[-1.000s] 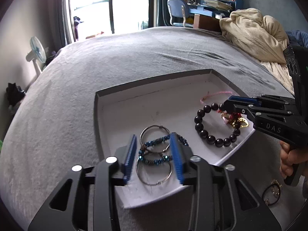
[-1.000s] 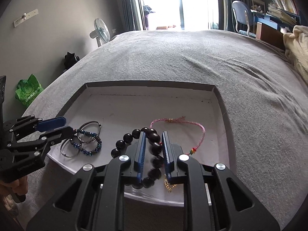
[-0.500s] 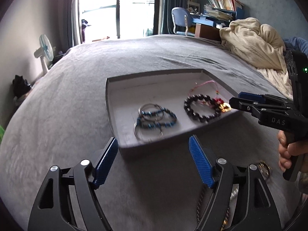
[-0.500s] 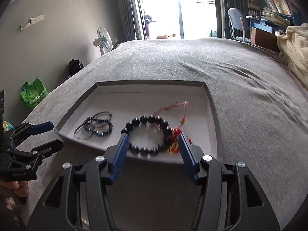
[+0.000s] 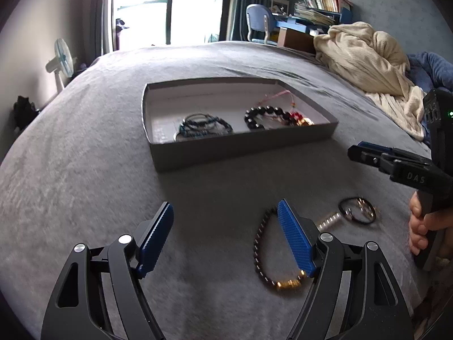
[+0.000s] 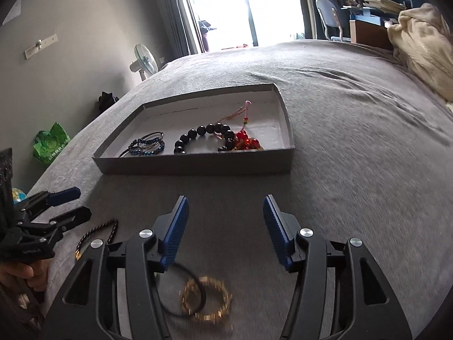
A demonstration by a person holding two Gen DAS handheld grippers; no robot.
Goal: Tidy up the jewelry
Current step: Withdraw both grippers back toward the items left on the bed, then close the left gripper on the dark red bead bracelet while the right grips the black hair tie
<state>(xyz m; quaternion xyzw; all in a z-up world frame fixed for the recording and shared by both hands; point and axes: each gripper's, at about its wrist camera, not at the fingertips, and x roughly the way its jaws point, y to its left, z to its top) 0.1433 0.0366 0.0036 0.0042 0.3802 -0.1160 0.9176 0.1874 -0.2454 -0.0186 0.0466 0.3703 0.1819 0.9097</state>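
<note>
Both tools empty w/ fingers apart: left tool (image 5: pixel 225 236) by small-bead bracelet (image 5: pixel 262 252), right tool (image 6: pixel 225 228) over gold bracelet (image 6: pixel 208 301).

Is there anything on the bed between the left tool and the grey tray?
No. In the left wrist view, only bare grey bedspread lies between the open left tool and the tray; the dark beaded bracelet lies beside its right finger.

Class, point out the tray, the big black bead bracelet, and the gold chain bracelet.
tray (image 6: pixel 195 166), right wrist view, near outer wall.
big black bead bracelet (image 6: pixel 201 130), right wrist view, a far bead.
gold chain bracelet (image 6: pixel 219 314), right wrist view, near links.
</note>
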